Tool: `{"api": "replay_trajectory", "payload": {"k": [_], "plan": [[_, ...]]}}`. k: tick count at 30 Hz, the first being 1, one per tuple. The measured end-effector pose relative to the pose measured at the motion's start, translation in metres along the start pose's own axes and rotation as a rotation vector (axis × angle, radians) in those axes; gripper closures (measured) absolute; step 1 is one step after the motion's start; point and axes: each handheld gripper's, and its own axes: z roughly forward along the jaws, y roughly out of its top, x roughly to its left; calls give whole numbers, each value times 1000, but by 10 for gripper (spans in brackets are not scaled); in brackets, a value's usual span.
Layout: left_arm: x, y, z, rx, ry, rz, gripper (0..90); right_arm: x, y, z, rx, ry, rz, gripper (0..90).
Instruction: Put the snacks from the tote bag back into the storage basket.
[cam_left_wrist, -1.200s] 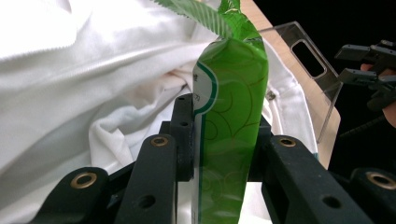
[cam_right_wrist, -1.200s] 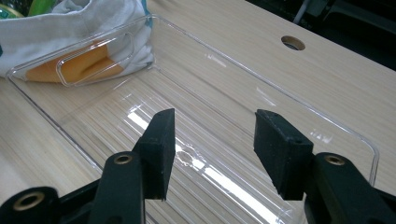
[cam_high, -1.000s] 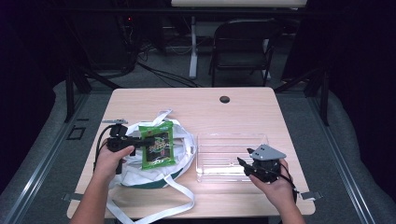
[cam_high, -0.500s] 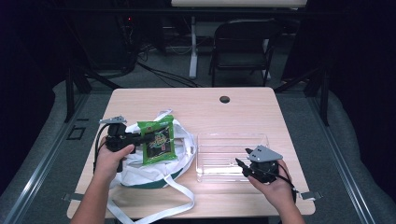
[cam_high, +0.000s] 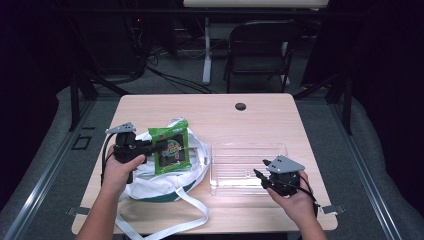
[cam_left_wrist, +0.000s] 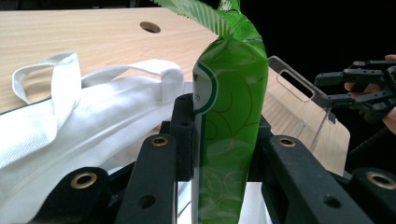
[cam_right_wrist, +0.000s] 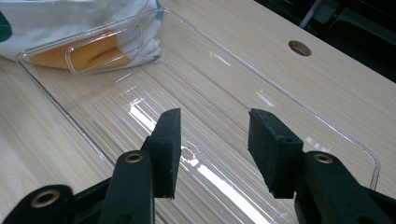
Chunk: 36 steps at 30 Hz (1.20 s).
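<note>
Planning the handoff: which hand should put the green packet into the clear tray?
Left. Its gripper already clamps the green packet above the white bag; the right gripper holds nothing over the clear tray.

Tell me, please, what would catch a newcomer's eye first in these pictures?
Most striking is the green snack packet, clamped upright in the left gripper above the white tote bag at the table's left. To its right lies an empty clear plastic tray, with the right gripper held open at its near edge.
</note>
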Motion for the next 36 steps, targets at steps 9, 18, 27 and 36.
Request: {"api": "replay_trajectory", "payload": {"k": [9, 18, 27, 36], "plan": [[-8, 2, 1, -11, -2, 26, 728, 0, 0, 0, 3, 8, -8, 558], [-17, 4, 4, -17, -8, 55, 728, -1, 0, -1, -4, 12, -6, 560], [-28, 6, 8, -21, -33, 76, 729, 2, 2, -2, -4, 26, -18, 565], [-37, 8, 11, -33, -57, 89, 729, 5, 24, -4, 7, 84, -53, 563]]}}
